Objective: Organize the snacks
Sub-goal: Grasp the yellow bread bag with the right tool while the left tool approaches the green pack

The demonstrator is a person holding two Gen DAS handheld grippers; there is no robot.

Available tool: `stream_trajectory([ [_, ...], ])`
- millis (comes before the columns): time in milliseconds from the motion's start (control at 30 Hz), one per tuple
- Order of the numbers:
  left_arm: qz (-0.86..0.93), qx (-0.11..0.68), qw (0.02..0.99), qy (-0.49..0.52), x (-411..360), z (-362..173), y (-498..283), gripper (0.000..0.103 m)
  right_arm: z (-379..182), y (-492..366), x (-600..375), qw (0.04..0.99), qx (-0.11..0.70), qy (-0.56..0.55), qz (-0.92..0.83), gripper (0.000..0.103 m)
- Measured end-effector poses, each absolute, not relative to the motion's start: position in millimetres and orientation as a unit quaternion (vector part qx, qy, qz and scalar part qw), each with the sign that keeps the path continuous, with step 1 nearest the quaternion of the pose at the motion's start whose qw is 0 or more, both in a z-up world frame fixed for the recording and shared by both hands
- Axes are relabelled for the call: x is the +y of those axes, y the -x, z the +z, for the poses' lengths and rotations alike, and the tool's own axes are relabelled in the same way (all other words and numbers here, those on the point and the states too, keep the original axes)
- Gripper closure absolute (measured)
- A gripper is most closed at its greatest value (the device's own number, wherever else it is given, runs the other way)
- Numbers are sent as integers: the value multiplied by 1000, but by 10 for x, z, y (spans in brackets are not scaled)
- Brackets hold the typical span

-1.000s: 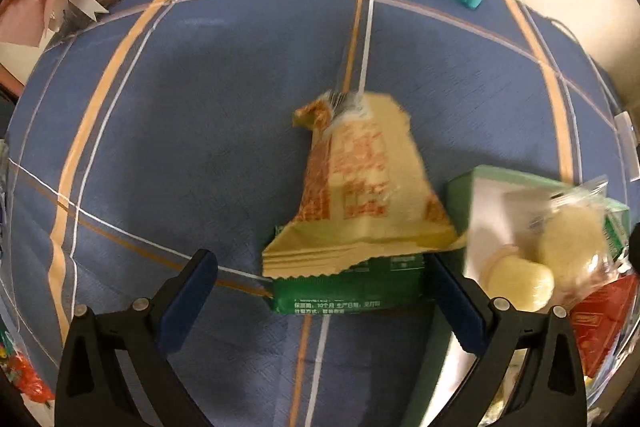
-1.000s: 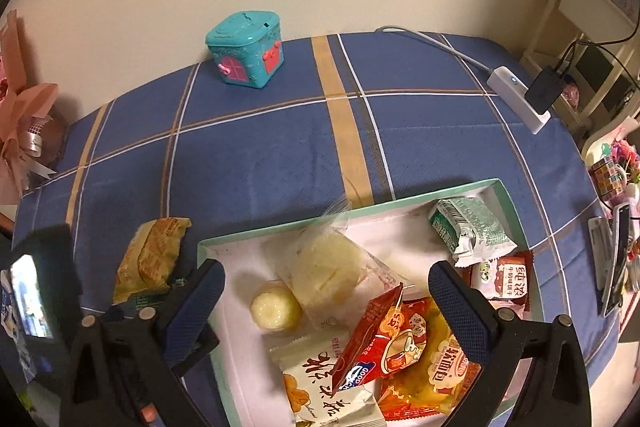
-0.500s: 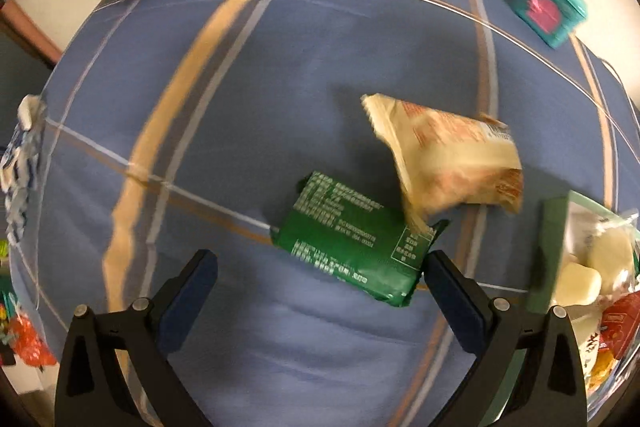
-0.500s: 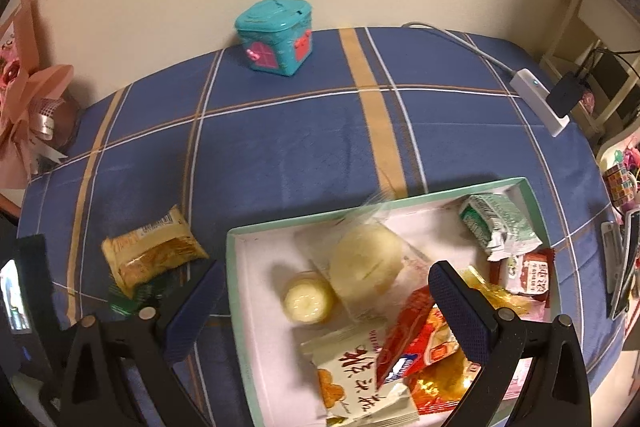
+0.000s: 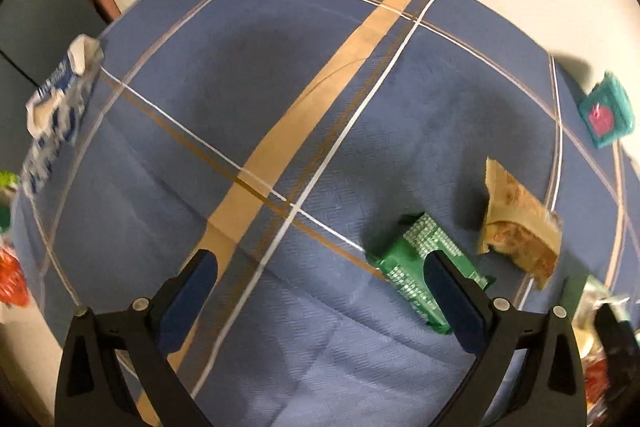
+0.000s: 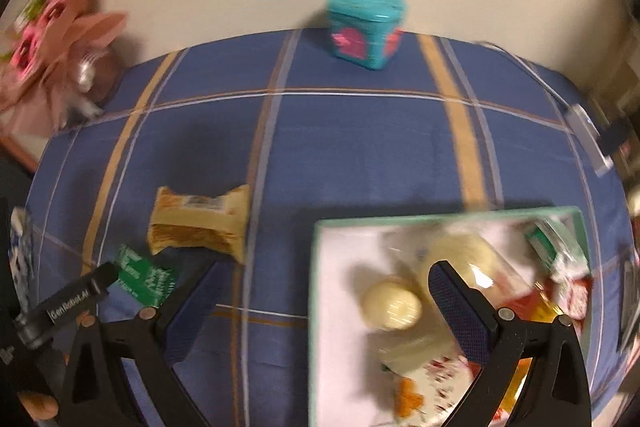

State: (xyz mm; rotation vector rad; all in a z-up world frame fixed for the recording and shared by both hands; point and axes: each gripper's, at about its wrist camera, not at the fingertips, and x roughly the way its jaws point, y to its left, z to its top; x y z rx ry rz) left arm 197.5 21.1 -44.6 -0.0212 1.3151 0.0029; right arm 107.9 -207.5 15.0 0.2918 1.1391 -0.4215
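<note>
A green snack packet (image 5: pixel 416 267) and a yellow-orange snack packet (image 5: pixel 516 227) lie on the blue plaid tablecloth. My left gripper (image 5: pixel 320 291) is open and empty above the cloth; its right finger overlaps the green packet. In the right wrist view the yellow packet (image 6: pixel 200 227) and green packet (image 6: pixel 146 277) lie left of a teal-rimmed white box (image 6: pixel 320 307) holding several snacks. My right gripper (image 6: pixel 320 303) is open and empty over the box's left edge. The left gripper's body (image 6: pixel 60 307) shows at lower left.
A teal tin with pink patches (image 6: pixel 366 27) stands at the table's far edge. A pink bouquet (image 6: pixel 52 47) sits at the back left. A blue-and-white packet (image 5: pixel 56 115) and red snacks (image 5: pixel 12 275) lie at the table's left edge. A white power strip (image 6: pixel 588 131) lies at right.
The left view has swung left, so both loose packets now sit at its right. The right gripper has moved left, now straddling the box's left edge. Both stay open.
</note>
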Motion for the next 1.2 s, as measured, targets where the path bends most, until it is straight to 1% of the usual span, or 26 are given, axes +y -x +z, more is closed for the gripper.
stream_trajectory([
  [200,-9,616,787,31,212,-536,-2085,0,-72,-1445,-1775,812,560,-76,-146,0],
  [267,17,618,785,25,243,-595,-2141,0,-126,-1573,-1668,813,566,-43,-130,0],
  [367,21,620,783,50,342,-658,-2181,0,-220,-1729,-1581,808,578,-5,-117,0],
  [533,30,613,786,78,521,-685,-2270,0,-345,-1889,-1503,806,586,20,-81,0],
  [733,23,609,788,87,481,-819,-2263,0,-488,-2050,-1439,802,592,39,-69,3],
  [933,-4,608,788,98,407,-824,-2204,0,-521,-2135,-1625,802,592,2,-83,18],
  [967,-14,610,786,99,359,-840,-2217,0,-530,-2135,-1675,801,592,-6,-85,23],
  [1000,-23,613,784,98,320,-851,-2219,0,-539,-2118,-1730,801,592,-15,-87,26],
  [1067,-38,615,783,86,208,-868,-2206,0,-553,-2085,-1854,799,593,-39,-92,38],
  [1100,-46,615,783,73,135,-877,-2192,0,-561,-2062,-1910,798,593,-50,-94,41],
  [1167,-58,616,784,51,8,-902,-2160,0,-571,-2021,-2015,798,591,-70,-99,56],
  [1200,-62,616,784,45,-43,-919,-2145,0,-578,-1997,-2061,798,590,-78,-101,57],
])
